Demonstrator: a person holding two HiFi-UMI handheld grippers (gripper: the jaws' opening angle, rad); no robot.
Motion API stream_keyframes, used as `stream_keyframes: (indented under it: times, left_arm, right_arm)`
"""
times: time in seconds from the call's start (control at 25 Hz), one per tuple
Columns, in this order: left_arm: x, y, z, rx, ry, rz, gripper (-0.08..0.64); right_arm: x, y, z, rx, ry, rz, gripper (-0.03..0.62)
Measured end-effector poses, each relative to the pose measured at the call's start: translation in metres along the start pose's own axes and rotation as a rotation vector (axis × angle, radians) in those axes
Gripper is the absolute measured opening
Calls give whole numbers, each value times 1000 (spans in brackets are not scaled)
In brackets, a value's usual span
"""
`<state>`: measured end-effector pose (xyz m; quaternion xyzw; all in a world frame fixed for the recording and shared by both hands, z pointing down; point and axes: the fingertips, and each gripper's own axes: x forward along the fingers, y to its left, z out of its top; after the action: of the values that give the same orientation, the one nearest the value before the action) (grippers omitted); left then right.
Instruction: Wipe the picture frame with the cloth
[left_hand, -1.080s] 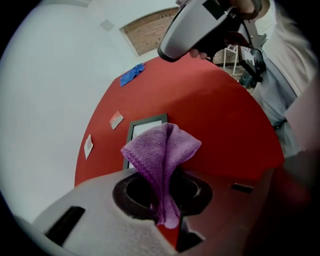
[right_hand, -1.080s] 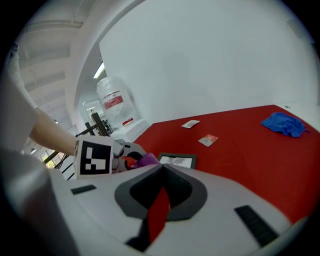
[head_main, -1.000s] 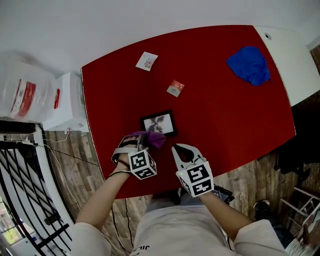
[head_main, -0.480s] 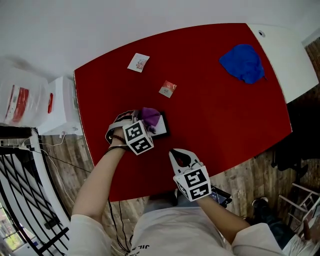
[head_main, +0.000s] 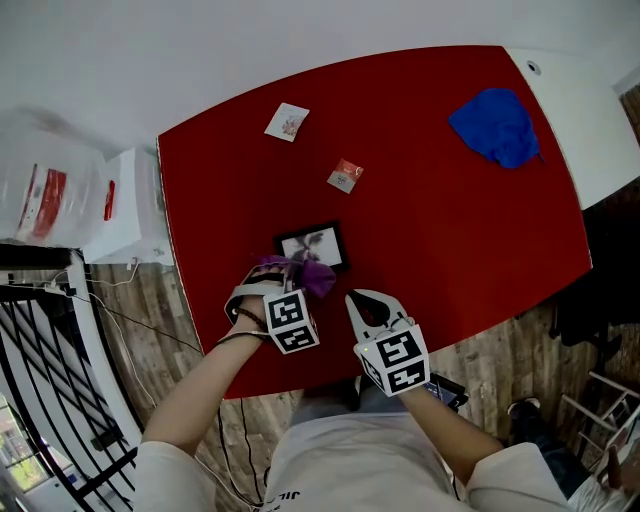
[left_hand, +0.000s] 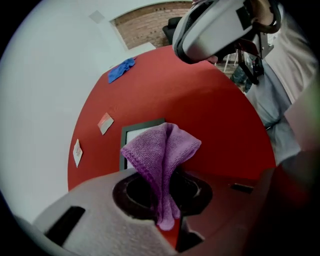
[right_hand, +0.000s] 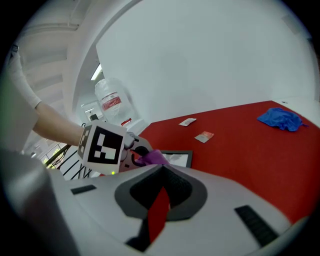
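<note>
A small black picture frame (head_main: 315, 243) lies flat on the red table (head_main: 430, 230), also visible in the left gripper view (left_hand: 131, 137) and the right gripper view (right_hand: 178, 158). My left gripper (head_main: 289, 272) is shut on a purple cloth (head_main: 310, 277), which bunches up from the jaws (left_hand: 161, 155) at the frame's near edge and hides part of it. To the right of it, near the table's front edge, my right gripper (head_main: 362, 298) is shut with nothing in it. From the right gripper view, the left gripper (right_hand: 131, 151) and its cloth (right_hand: 153, 157) sit just ahead.
A blue cloth (head_main: 497, 127) lies at the far right of the table. Two small packets (head_main: 288, 121) (head_main: 346, 175) rest beyond the frame. Off the table's left edge stand a water jug (head_main: 45, 190) and a white box (head_main: 122, 205). A black railing (head_main: 50, 400) is lower left.
Half a second ago the left gripper held the cloth over the frame, covering it. It has drawn back toward me to the frame's near edge. The right gripper stayed put.
</note>
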<state>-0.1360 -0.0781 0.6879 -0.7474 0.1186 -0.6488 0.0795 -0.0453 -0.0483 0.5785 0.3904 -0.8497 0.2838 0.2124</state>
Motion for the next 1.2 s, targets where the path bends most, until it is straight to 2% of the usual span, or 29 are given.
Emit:
stream_keyframes:
  times: [0.16,0.4,0.56,0.72,0.88,1.04,1.2]
  left_arm:
    - [3,18,4,-27,-10,21,63]
    - [19,84,19,-111,-28,84,63]
    - [25,103,24,-141,-21,83,63]
    - [27,91,28,-141,-20,64,63]
    - [20,53,35,-100,-27,43,63]
    - [15,22,34,-104,-36,14,63]
    - [13,21,31,-92,-29,25,63]
  right_arm:
    - [-2,0,-3,2,4,-1,5]
    - [-15,-5,-8,19,11,-15,5]
    - [-20,-12,-12,29,12,-27,5]
    - [-22,-20,-12,33,13,-32,5]
    - [-18,-21,-11,30,12,-21,5]
    - [-15,-15,-8,15,11,0,5]
    - [-14,-11,-10,8,15,12,5]
